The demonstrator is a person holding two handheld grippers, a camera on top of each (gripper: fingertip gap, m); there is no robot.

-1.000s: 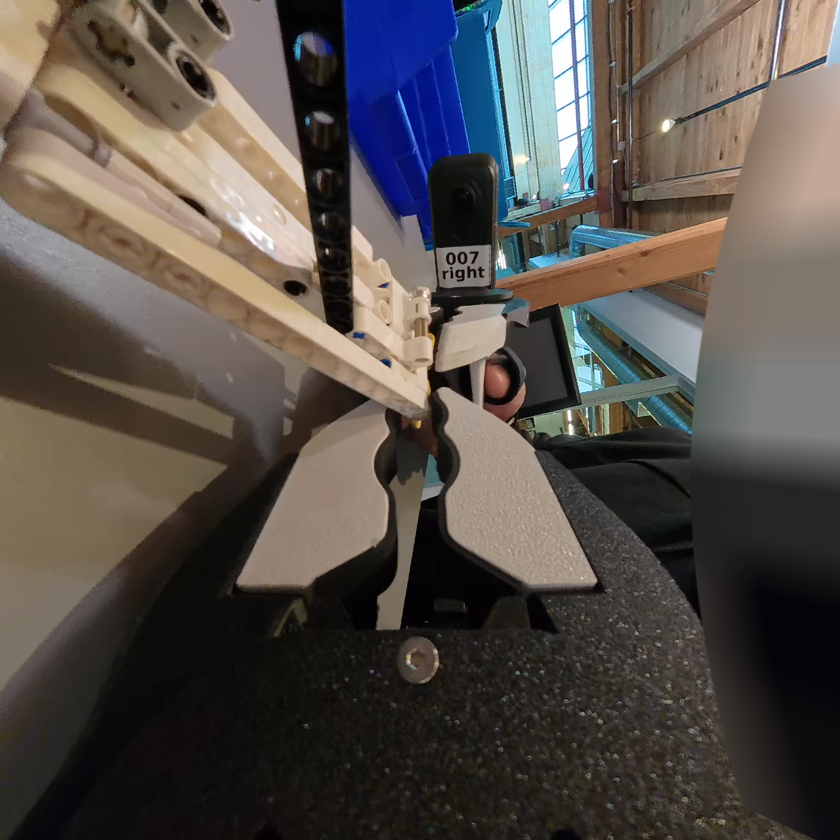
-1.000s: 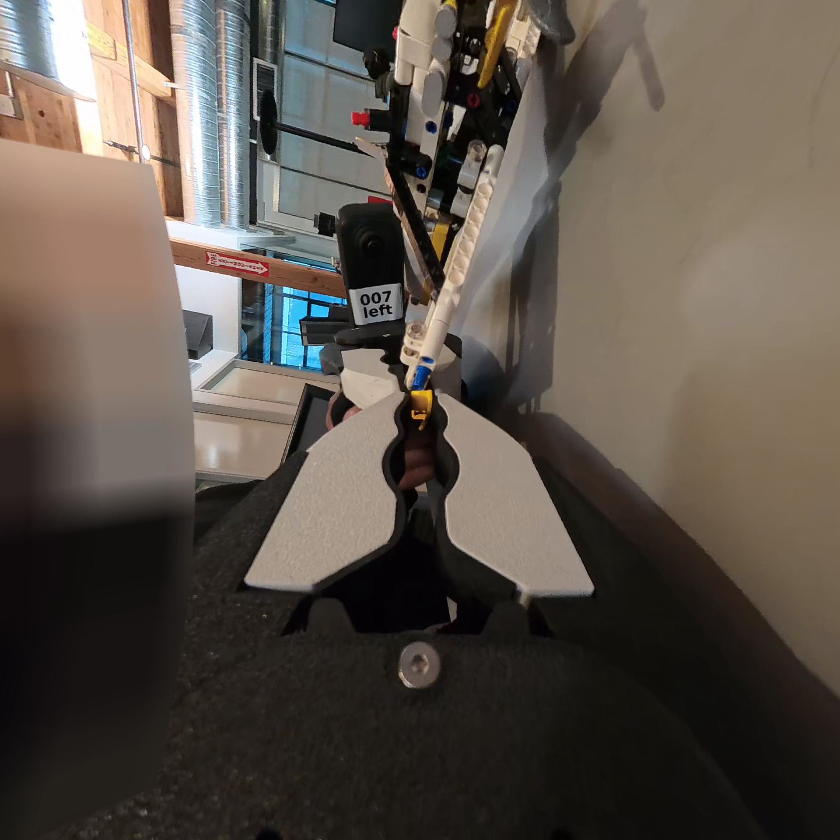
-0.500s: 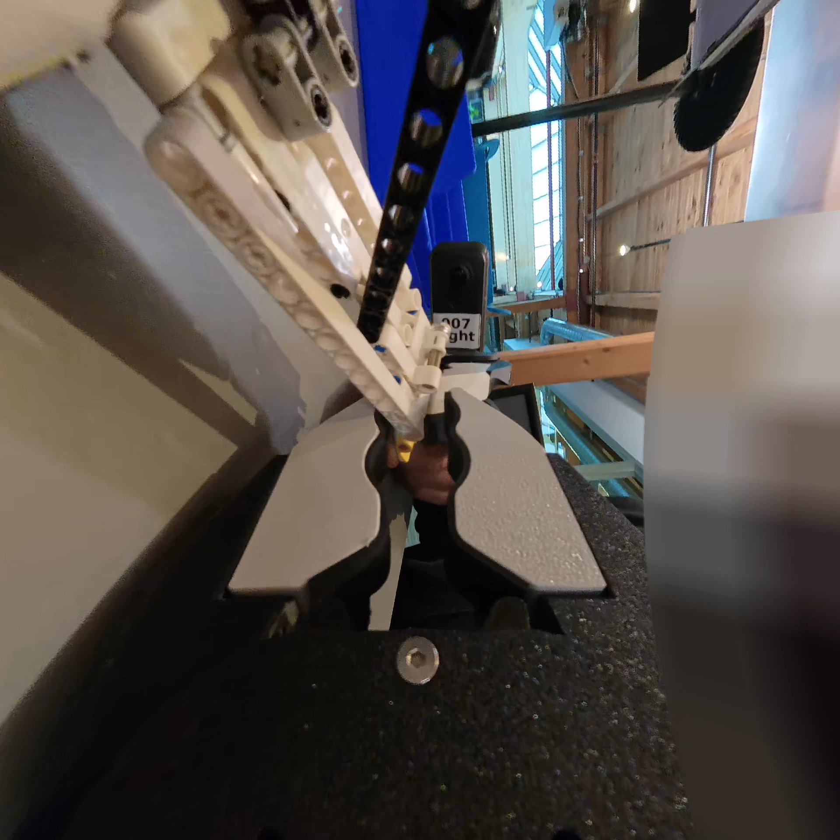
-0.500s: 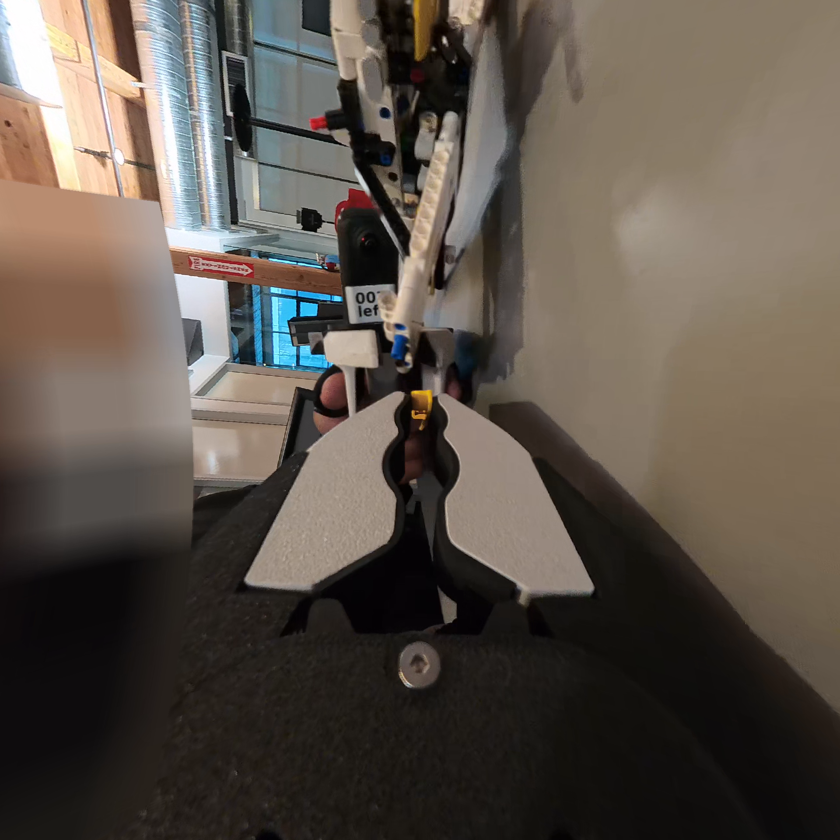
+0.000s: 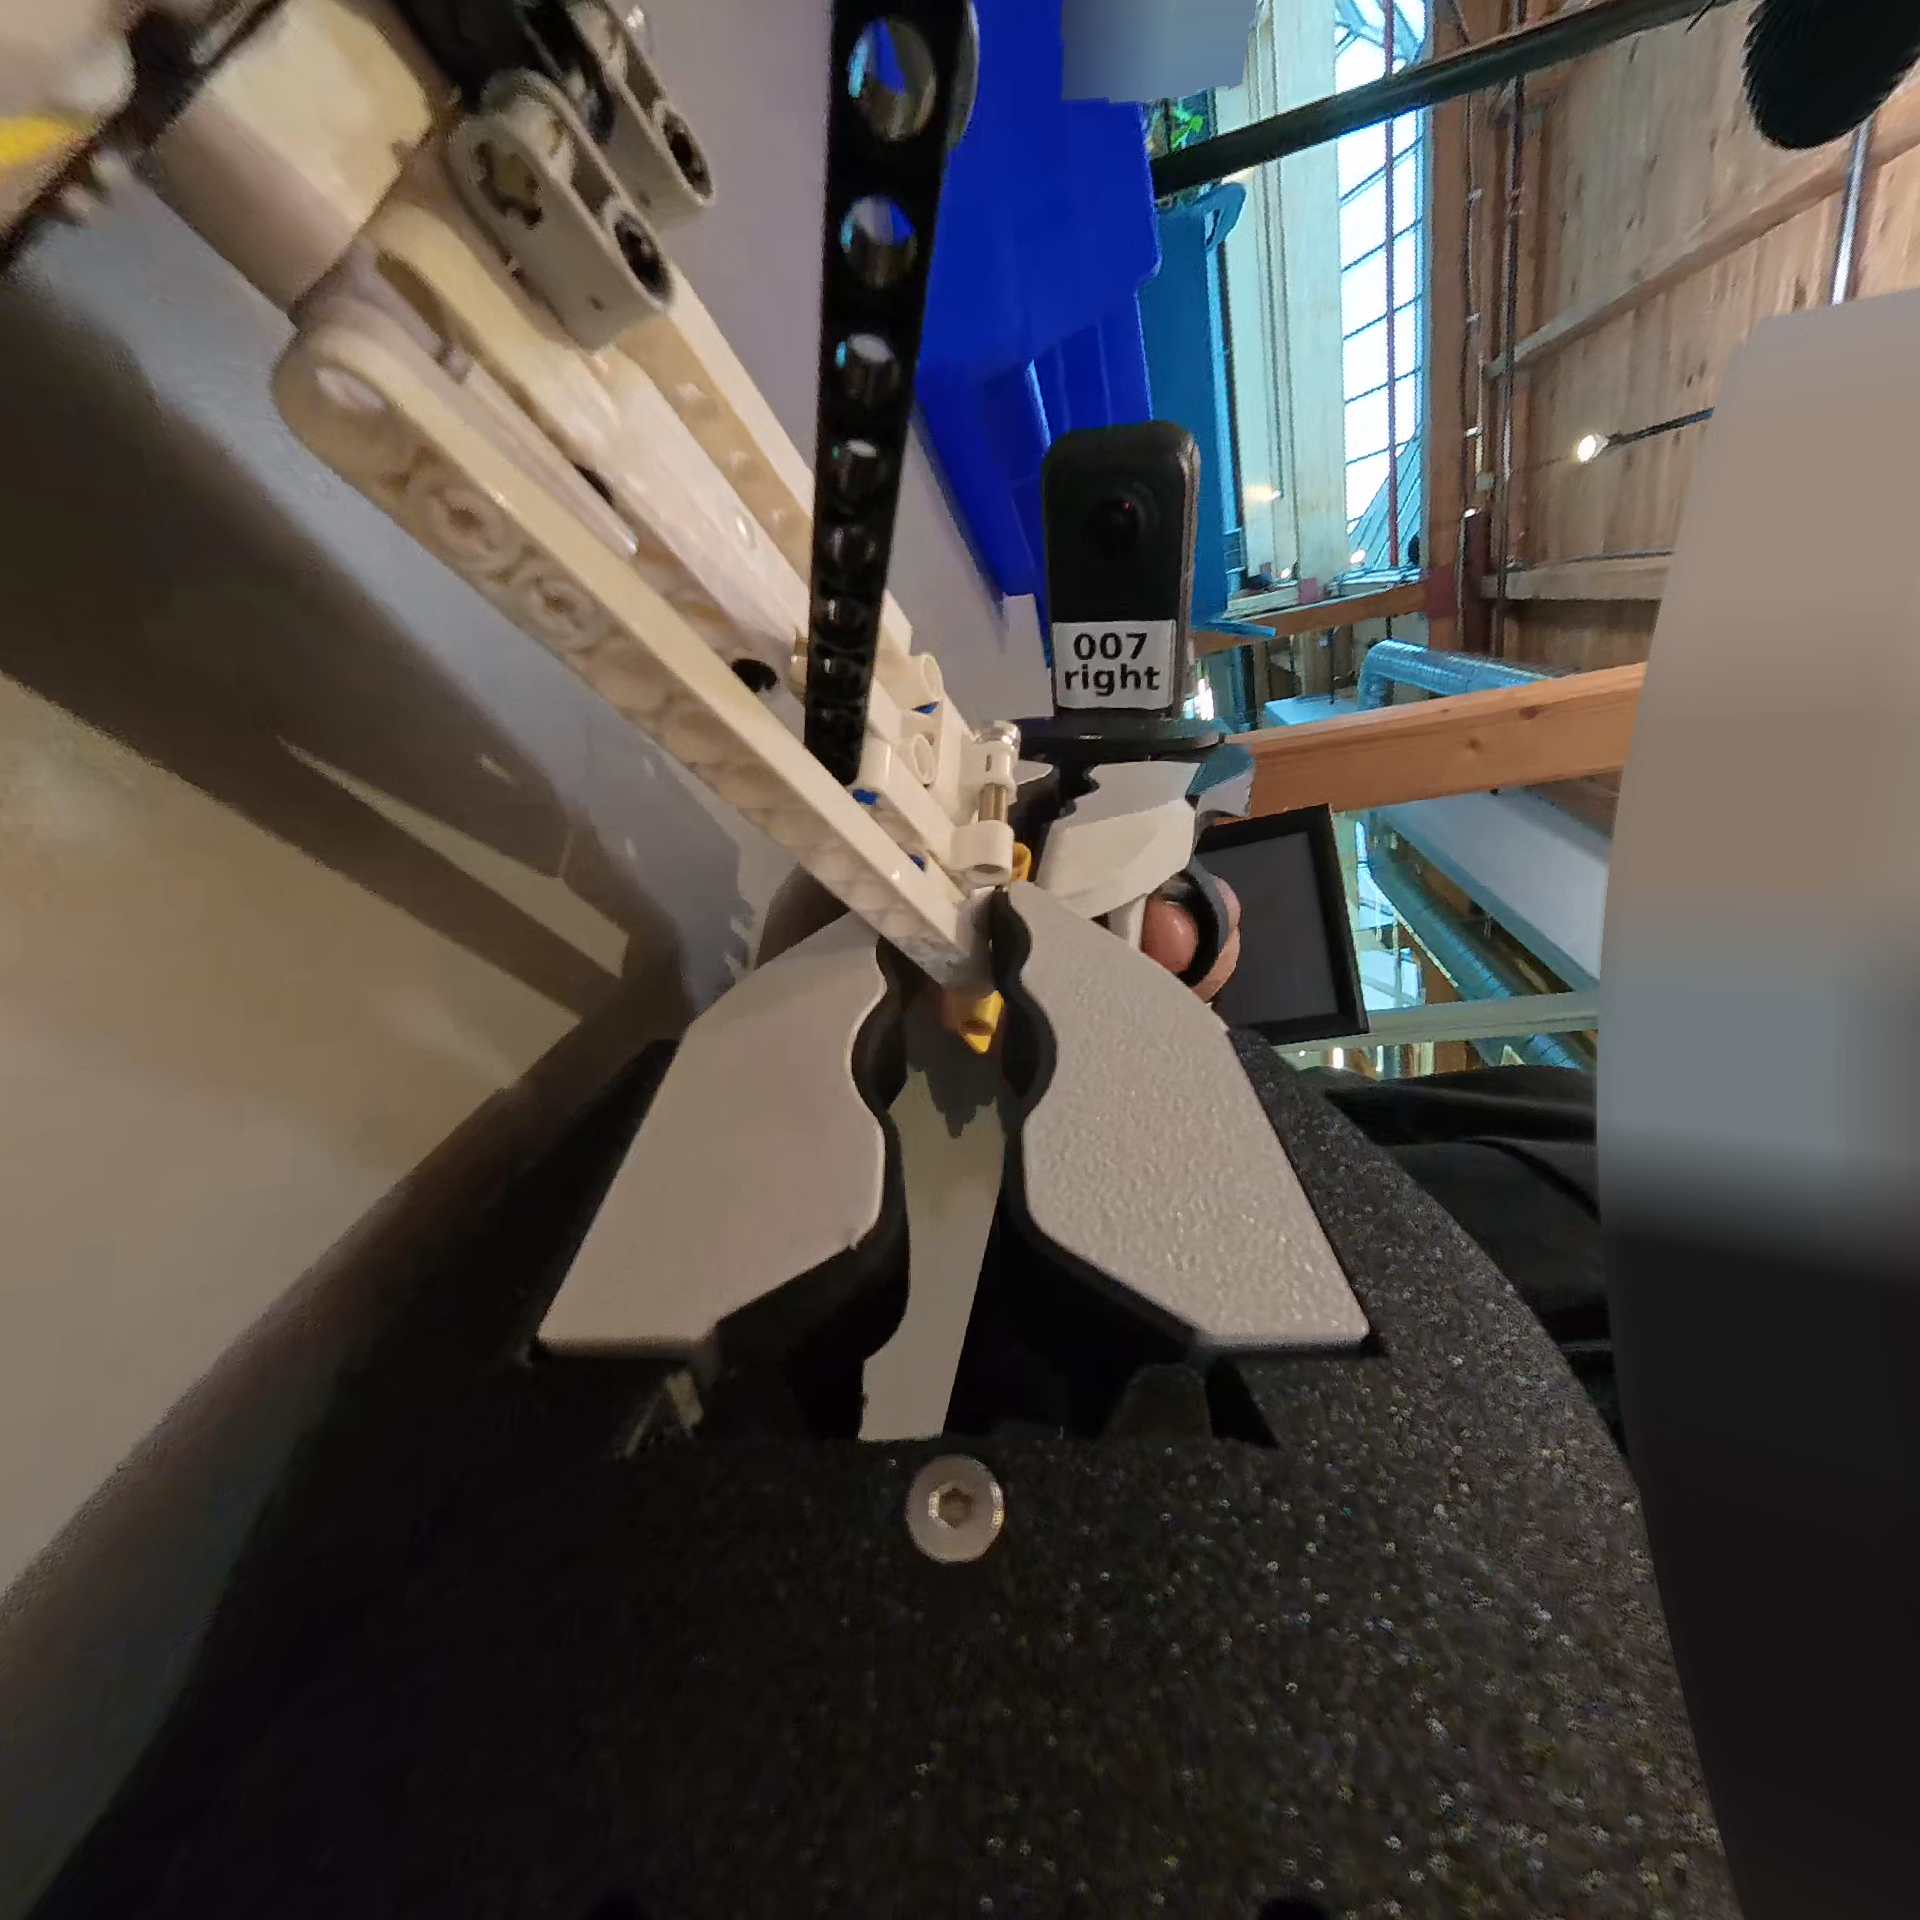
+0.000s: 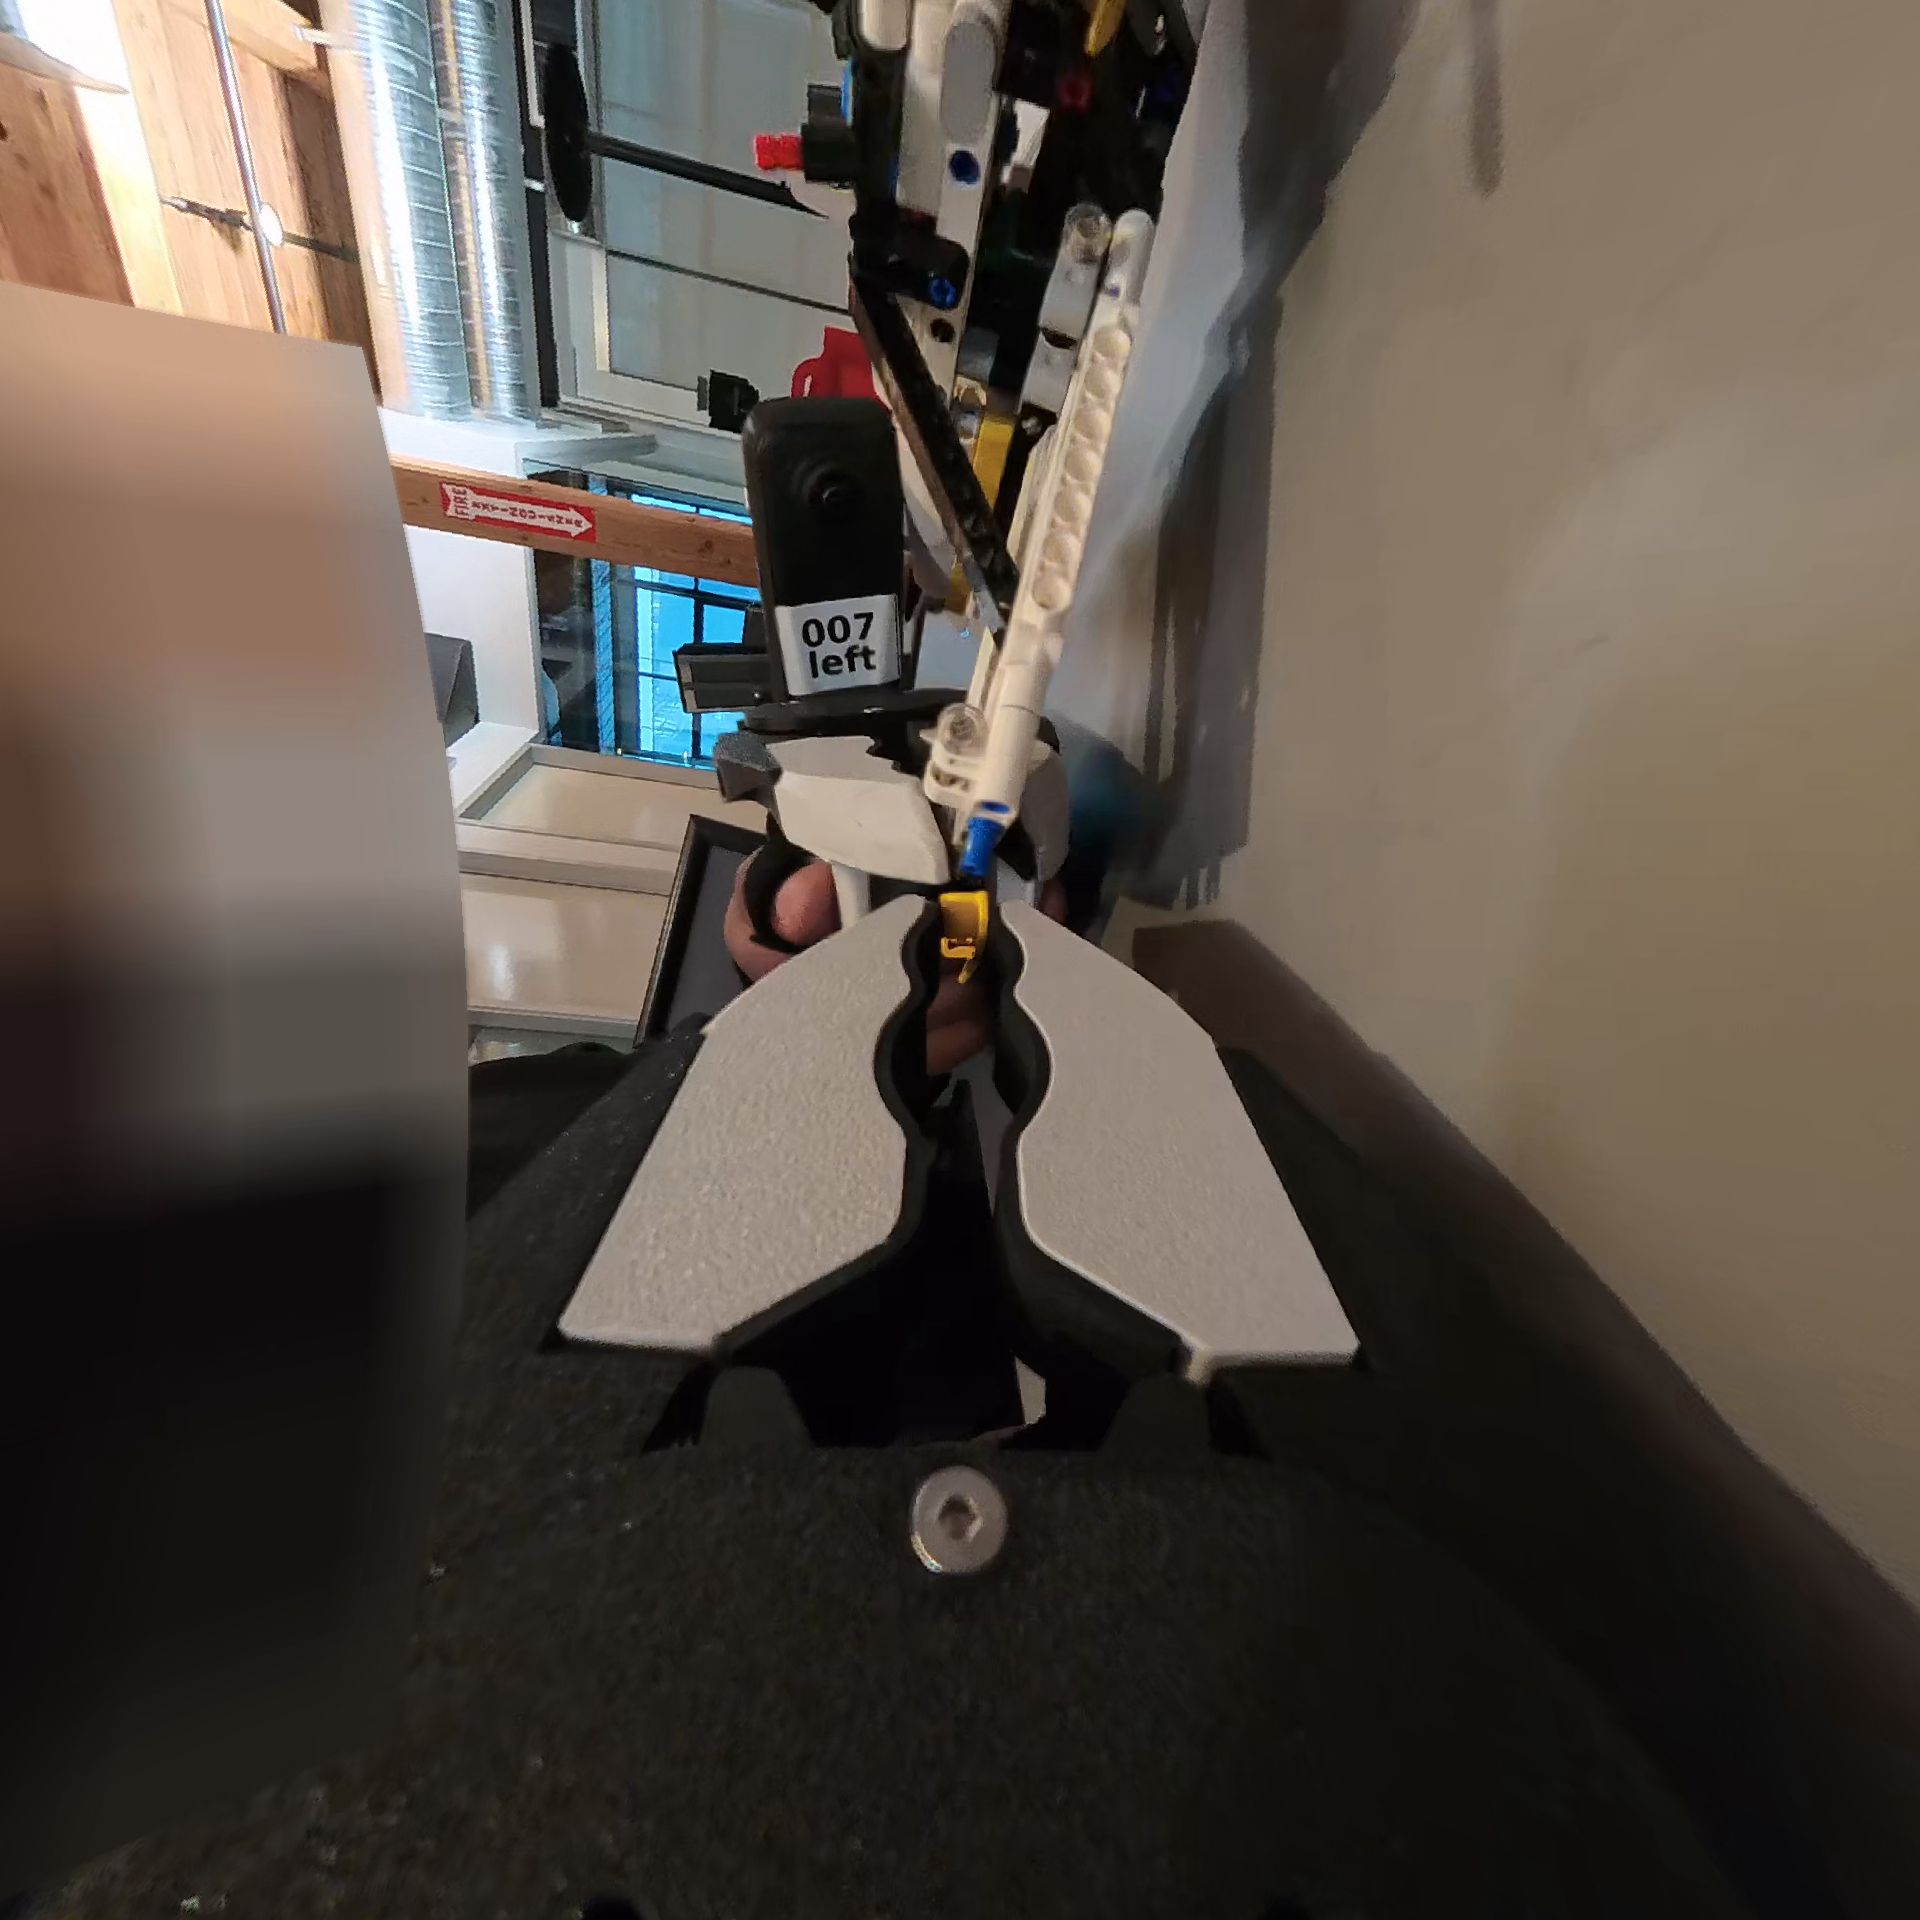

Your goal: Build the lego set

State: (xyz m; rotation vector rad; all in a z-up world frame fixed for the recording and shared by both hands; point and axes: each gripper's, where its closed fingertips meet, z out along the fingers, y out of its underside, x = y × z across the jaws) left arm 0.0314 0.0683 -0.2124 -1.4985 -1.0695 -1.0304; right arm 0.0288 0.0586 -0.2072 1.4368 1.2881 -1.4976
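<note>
- The left gripper point(image 5: 961, 940) has its jaws narrowed onto the near end of a long white perforated beam point(image 5: 665, 691), which belongs to a building-brick model point(image 6: 997, 187) held up in the air. Gripping the beam's tip steadies the whole assembly, I judge, so that its end stays put.
- The right gripper point(image 6: 966, 935) faces it head-on and pinches a small yellow connector piece point(image 6: 961, 925) between its two pads; the jaws stand nearly together with the piece's end poking forward toward the beam's end.
- The yellow piece sits just below a blue pin point(image 6: 977, 836) at the beam's lower end (in the left wrist view the same yellow piece point(image 5: 977, 1023) shows just beyond the beam's tip, between the left gripper's own fingers). The two grippers meet nose to nose there.
- Counted: two grippers, one yellow piece, one black perforated beam point(image 5: 868, 416) crossing the white one, and two grey link pieces point(image 5: 582, 197) side by side near the model's upper part. Several white beams lie stacked; their exact number is hard to tell.
- Behind stands a blue bin point(image 5: 1049, 312), and a pale wall point(image 6: 1558, 623) runs alongside (the person's hand point(image 5: 1195, 935) shows on the right gripper's handle).
</note>
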